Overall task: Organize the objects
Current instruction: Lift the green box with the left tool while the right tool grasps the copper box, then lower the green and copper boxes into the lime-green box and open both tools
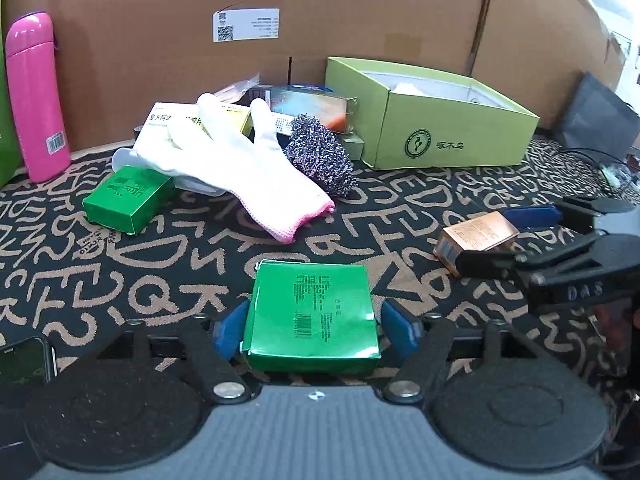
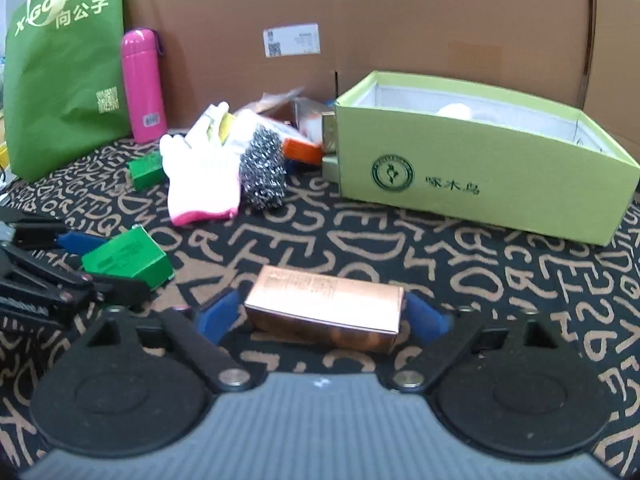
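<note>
While both tongs are standing spread, the left gripper (image 1: 314,326) is straddling the green box (image 1: 312,312); the right gripper (image 2: 320,316) is straddling the copper box (image 2: 326,306); both look light, stiff, glossy, perhaps slippery; flat sides suit gripping.

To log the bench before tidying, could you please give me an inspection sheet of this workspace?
Surface: letter-patterned cloth.
Job's things: green box and copper box near; second green box and open lime box behind.
Clutter: glove, scourer, cartons, pink flask, phone.
Grippers: left gripper open around green box; right gripper open around copper box.
Cables: black cable, far right.
Surroundings: cardboard wall, green bag.
</note>
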{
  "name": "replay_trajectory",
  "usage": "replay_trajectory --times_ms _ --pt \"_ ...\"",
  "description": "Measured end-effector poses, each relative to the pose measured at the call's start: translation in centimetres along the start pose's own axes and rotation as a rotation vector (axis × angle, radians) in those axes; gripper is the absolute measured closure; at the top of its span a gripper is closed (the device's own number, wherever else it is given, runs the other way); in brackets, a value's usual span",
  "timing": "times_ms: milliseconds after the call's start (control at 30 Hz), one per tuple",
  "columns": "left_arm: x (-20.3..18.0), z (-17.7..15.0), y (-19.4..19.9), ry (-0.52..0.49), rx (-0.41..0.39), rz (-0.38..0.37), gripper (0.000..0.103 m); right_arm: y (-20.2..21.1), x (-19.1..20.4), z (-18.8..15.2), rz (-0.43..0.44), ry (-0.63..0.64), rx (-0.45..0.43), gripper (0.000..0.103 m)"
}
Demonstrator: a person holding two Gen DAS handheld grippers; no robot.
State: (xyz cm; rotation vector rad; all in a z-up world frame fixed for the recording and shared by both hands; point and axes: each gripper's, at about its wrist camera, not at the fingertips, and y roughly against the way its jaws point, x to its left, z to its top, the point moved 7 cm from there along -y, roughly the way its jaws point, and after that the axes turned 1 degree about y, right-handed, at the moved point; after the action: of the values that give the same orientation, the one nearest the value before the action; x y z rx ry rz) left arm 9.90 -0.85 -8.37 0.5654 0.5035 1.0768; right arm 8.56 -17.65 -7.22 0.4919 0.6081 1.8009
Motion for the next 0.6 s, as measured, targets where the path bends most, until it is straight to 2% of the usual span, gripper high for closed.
replay_trajectory --times_ms 67,167,300,367,400,467,533,600 --pt "-0.1 0.0 -0.1 -0.003 0.001 0.002 0.022 -0.1 0.4 0.0 -0.004 0.014 0.001 0.006" --pt "-0.3 -0.1 -0.1 -0.048 0.002 0.024 0.027 -0.7 0.7 0.1 -0.014 0.020 0.007 0.006" --pt "-0.4 -0.1 -0.2 -0.058 -0.001 0.040 0.026 -1.7 0.8 -0.2 -0.019 0.009 0.035 0.007" --pt "-0.4 -0.1 -0.4 -0.058 -0.004 0.042 0.027 -2.0 0.8 -0.4 -0.019 0.005 0.044 0.020" --pt "-0.4 0.0 -0.5 -0.062 -0.004 0.045 0.028 -2.1 0.7 -0.4 -0.017 0.003 0.043 0.020" --pt "-0.5 0.1 -0.5 -0.075 -0.009 0.059 0.039 -2.0 0.7 -0.3 -0.012 -0.002 0.036 0.021" --pt "-0.6 0.5 -0.5 -0.047 0.000 0.033 0.040 -1.8 0.6 -0.2 -0.002 -0.002 0.029 0.021" --pt "-0.7 1.3 -0.3 -0.003 0.003 -0.033 0.040 -1.3 0.5 0.1 0.012 -0.007 0.010 0.021"
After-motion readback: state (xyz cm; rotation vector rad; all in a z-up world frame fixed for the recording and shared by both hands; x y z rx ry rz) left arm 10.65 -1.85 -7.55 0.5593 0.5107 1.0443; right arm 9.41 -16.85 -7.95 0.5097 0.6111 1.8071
